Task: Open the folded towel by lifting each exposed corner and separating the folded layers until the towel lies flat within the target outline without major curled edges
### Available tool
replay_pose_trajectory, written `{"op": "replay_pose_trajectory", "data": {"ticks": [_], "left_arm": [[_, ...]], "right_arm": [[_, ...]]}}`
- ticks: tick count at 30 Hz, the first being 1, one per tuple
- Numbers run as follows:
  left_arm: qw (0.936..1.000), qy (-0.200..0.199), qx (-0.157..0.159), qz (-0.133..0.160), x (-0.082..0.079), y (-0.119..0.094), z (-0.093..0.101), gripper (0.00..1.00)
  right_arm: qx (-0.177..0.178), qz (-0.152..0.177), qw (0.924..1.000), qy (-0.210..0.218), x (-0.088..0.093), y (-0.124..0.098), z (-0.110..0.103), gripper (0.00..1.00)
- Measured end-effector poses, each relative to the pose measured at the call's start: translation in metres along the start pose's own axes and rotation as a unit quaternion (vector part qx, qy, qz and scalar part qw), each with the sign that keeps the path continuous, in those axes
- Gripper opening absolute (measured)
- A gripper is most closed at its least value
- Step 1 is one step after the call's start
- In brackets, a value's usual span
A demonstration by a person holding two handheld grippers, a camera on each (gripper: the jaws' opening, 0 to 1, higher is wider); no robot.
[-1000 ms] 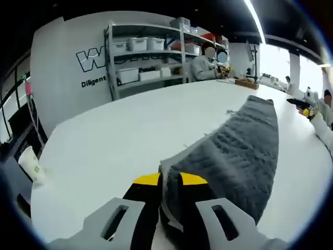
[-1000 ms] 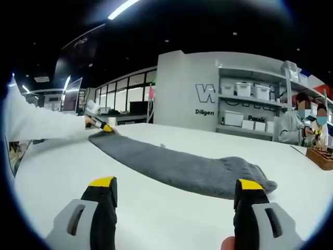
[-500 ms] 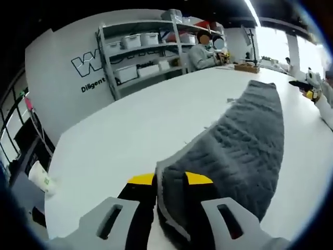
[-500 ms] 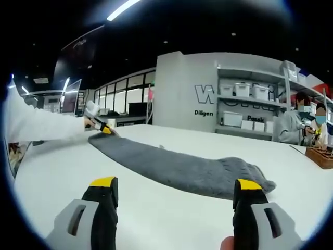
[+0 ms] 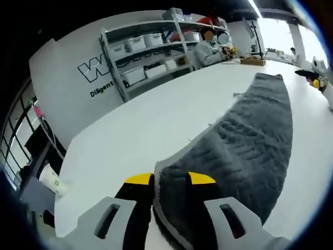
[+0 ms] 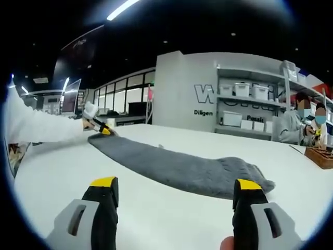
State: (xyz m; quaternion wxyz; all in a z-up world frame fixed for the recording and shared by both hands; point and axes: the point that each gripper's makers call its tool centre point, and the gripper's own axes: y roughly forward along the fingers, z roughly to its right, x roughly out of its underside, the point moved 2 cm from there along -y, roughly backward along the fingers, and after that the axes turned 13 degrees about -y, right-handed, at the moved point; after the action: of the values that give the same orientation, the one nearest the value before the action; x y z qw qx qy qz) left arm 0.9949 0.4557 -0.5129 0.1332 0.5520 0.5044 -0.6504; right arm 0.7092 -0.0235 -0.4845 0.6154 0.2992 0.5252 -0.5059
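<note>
- In the left gripper view, our left gripper [image 5: 170,182] is squeezed tight on one end of the gray towel [image 5: 244,140]. The cloth edge is pinched between the two yellow-tipped jaws.
- From there the towel stretches away across the white table [image 5: 135,130] in a long strip, and its far end lies flat on the table.
- Past the towel's far end, at the right edge of that view, we see a bit of the other gripper, too small to tell much about.
- In the right gripper view, our right gripper [image 6: 174,188] has its jaws spread wide with nothing between them. It sits above bare table, near the towel but not touching it.
- Just beyond it, the towel lies across the table as a long gray band. Its right end is crumpled a little.
- At the towel's far left end we see the left gripper holding it, with a white sleeve [image 6: 36,125] behind.
- Farther back stand shelves [image 6: 255,104] with white bins against a gray wall [image 6: 182,94] with letters on it.
- Two people [image 6: 299,125] sit at the far right, maybe working at the table.
</note>
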Motion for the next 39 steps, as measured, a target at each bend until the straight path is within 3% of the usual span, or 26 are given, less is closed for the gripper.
{"op": "replay_pose_trajectory", "data": {"ticks": [3, 15, 27, 30, 33, 37, 39], "left_arm": [[0.9997, 0.013, -0.021, 0.000, 0.002, -0.005, -0.001, 0.24], [0.9991, 0.012, -0.039, 0.011, 0.003, -0.012, -0.005, 0.24], [0.9996, -0.014, -0.019, 0.016, -0.005, -0.002, -0.006, 0.21], [0.9998, 0.010, 0.004, -0.018, -0.005, 0.009, -0.003, 0.18], [0.9991, 0.006, 0.028, -0.031, -0.011, 0.018, 0.001, 0.15], [0.9966, 0.038, 0.055, -0.048, -0.012, 0.022, 0.010, 0.03], [0.9966, 0.035, 0.056, -0.049, -0.012, 0.021, 0.014, 0.03]], "right_arm": [[0.000, 0.000, 1.0000, -0.001, 0.000, 0.000, 0.000, 0.91], [0.000, -0.003, 1.0000, 0.002, 0.003, 0.000, 0.000, 0.90], [-0.004, -0.005, 1.0000, 0.004, 0.005, 0.001, 0.000, 0.90], [-0.005, -0.006, 1.0000, 0.006, 0.006, 0.001, -0.001, 0.89], [-0.009, -0.009, 0.9999, 0.005, 0.008, 0.003, -0.003, 0.88], [-0.011, -0.013, 0.9998, 0.007, 0.011, 0.004, -0.003, 0.88], [-0.010, -0.013, 0.9998, 0.008, 0.012, 0.004, -0.002, 0.87]]}}
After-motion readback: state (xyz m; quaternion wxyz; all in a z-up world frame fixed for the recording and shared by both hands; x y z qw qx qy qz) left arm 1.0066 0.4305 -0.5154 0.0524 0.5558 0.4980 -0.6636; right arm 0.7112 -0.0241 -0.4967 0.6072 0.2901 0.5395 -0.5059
